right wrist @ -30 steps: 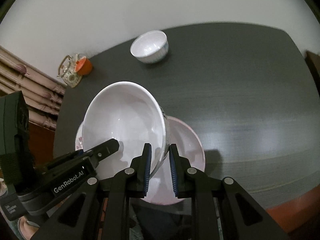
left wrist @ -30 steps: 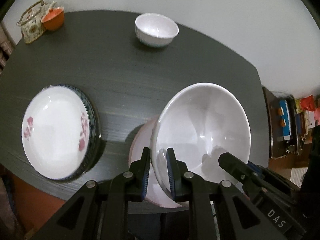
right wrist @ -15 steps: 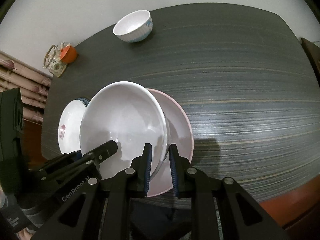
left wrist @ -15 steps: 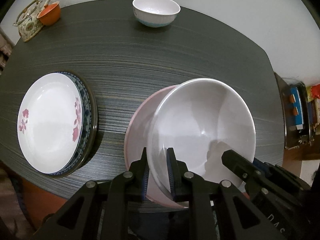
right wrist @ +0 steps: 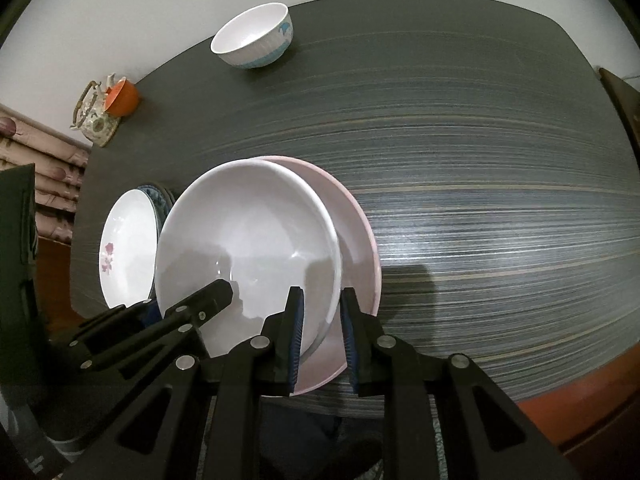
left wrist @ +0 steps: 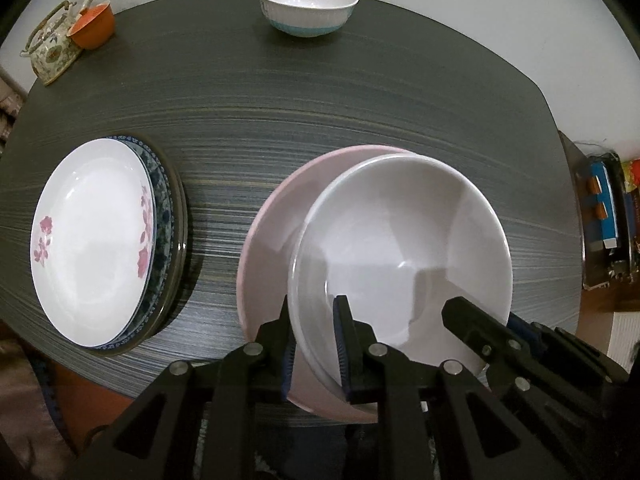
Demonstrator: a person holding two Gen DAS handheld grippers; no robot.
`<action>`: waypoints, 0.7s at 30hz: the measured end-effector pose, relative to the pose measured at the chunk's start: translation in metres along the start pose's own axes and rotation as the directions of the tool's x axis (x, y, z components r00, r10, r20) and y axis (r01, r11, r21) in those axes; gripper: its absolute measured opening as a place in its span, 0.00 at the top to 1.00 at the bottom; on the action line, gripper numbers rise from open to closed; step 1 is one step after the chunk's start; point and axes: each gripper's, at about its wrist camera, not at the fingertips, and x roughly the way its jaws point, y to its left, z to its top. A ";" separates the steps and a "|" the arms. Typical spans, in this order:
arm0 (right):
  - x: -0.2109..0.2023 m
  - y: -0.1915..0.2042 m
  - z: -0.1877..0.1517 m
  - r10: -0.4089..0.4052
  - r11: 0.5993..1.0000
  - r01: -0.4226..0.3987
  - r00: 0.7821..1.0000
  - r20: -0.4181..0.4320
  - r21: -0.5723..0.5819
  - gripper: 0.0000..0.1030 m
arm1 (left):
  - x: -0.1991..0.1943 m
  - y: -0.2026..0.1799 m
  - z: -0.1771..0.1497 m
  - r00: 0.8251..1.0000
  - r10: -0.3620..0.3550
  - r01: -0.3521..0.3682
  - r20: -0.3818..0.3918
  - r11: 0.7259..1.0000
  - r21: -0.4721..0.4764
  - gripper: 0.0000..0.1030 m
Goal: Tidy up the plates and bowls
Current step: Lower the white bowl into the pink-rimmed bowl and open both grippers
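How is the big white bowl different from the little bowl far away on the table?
The big plain white bowl is wide and shallow; the small ribbed bowl with the blue base is narrower and deeper. The big bowl is white all over; the small one has blue low on its outside. The big bowl sits in a pink dish, gripped at its rim by both tools; the small one stands alone, untouched. Both are upright, white inside and empty.

Both grippers (left wrist: 312,344) (right wrist: 322,336) downward, fingers (left wrist: 344,340) nearly closed.
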 end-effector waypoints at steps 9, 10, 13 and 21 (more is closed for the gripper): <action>0.005 -0.002 0.000 0.007 1.000 -0.007 1.000 -0.003 0.005 0.82 | 0.007 -0.009 0.008 1.000 0.002 -0.002 -0.007 1.000 -0.010 0.83; 0.005 -0.003 -0.001 0.008 1.000 -0.008 1.000 -0.005 0.010 0.82 | 0.006 -0.006 0.006 1.000 0.002 -0.002 -0.010 1.000 -0.012 0.83; 0.005 -0.005 -0.001 0.010 1.000 -0.010 1.000 -0.004 0.008 0.81 | 0.009 -0.005 0.006 1.000 -0.005 0.005 -0.021 1.000 -0.020 0.83; 0.005 -0.006 -0.003 0.012 1.000 -0.012 1.000 0.003 0.014 0.80 | 0.015 -0.004 0.009 0.999 -0.030 0.028 -0.036 0.999 -0.034 0.81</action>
